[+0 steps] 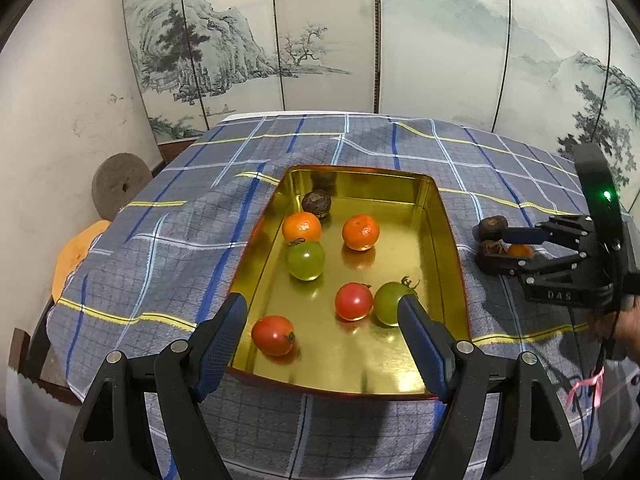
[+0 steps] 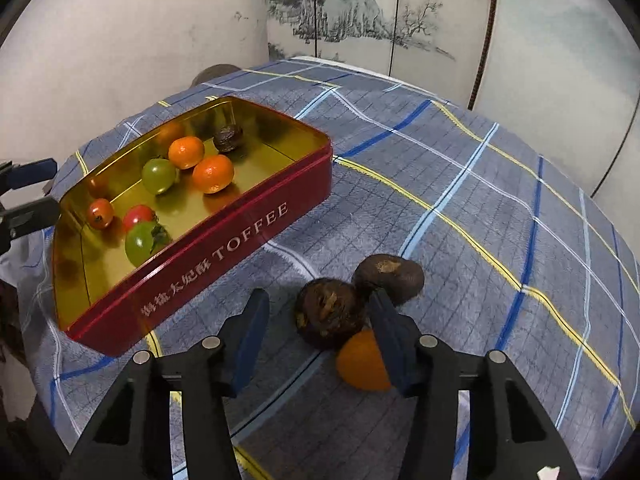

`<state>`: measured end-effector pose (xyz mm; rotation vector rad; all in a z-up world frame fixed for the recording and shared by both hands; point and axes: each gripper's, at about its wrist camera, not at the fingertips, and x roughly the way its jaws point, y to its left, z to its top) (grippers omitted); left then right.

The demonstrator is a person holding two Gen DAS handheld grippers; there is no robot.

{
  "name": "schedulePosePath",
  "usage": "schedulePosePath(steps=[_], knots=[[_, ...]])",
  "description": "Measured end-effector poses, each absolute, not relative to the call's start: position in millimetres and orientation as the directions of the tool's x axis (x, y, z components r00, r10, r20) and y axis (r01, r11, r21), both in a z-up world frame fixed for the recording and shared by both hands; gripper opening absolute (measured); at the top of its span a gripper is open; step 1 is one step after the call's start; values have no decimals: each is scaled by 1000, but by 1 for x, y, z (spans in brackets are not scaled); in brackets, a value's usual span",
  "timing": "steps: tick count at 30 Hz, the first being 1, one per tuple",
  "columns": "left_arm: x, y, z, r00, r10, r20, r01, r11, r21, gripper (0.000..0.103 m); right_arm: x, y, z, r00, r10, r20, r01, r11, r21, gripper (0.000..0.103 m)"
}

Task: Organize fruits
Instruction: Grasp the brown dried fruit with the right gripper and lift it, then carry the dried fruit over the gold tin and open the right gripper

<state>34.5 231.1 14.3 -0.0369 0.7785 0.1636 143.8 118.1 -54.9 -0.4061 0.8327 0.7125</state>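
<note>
A red toffee tin [image 1: 440, 216] [image 2: 248, 224] with a gold inside lies open on the checked cloth. It holds two red tomatoes [image 1: 273, 335] [image 1: 353, 301], two green tomatoes [image 1: 306, 260] [image 1: 390, 303], two oranges [image 1: 301, 227] [image 1: 361, 232] and a dark brown fruit [image 1: 316, 204]. My left gripper [image 1: 320, 312] is open and empty over the tin's near end. To the right of the tin lie two dark brown fruits [image 2: 331, 312] [image 2: 390, 278] and an orange [image 2: 362, 364]. My right gripper [image 2: 316, 312] [image 1: 490, 240] is open low over the cloth, with the nearer brown fruit between its fingers.
A blue checked cloth [image 2: 480, 220] covers the table. A painted folding screen [image 1: 320, 40] stands behind it. A round stone disc [image 1: 120, 188] and an orange object [image 1: 76, 252] lie off the table's left edge.
</note>
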Motion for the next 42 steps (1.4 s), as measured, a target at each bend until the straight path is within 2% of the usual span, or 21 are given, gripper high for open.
schedulePosePath(steps=[1, 7, 11, 17, 23, 30, 42], knots=[[35, 233, 15, 699, 134, -703, -165, 986, 24, 78, 148, 121, -56, 445, 405, -799, -718, 694, -48, 45], [33, 244, 13, 689, 141, -711, -194, 981, 6, 78, 159, 141, -66, 412, 327, -850, -749, 653, -111, 48], [31, 248, 13, 684, 144, -715, -206, 979, 0, 78, 154, 149, -68, 424, 303, -853, -761, 631, -154, 31], [26, 252, 15, 690, 149, -708, -217, 976, -6, 78, 137, 141, -55, 466, 357, -809, -742, 656, -138, 31], [20, 257, 16, 691, 148, -708, -228, 973, -19, 78, 123, 132, -33, 474, 441, -762, -731, 679, -62, 31], [8, 260, 19, 699, 181, -692, -246, 969, 5, 78, 109, 156, -1, 459, 529, -714, -769, 639, -21, 31], [0, 268, 19, 694, 196, -693, -264, 964, 7, 78, 114, 217, -16, 403, 545, -735, -800, 599, 5, 31]])
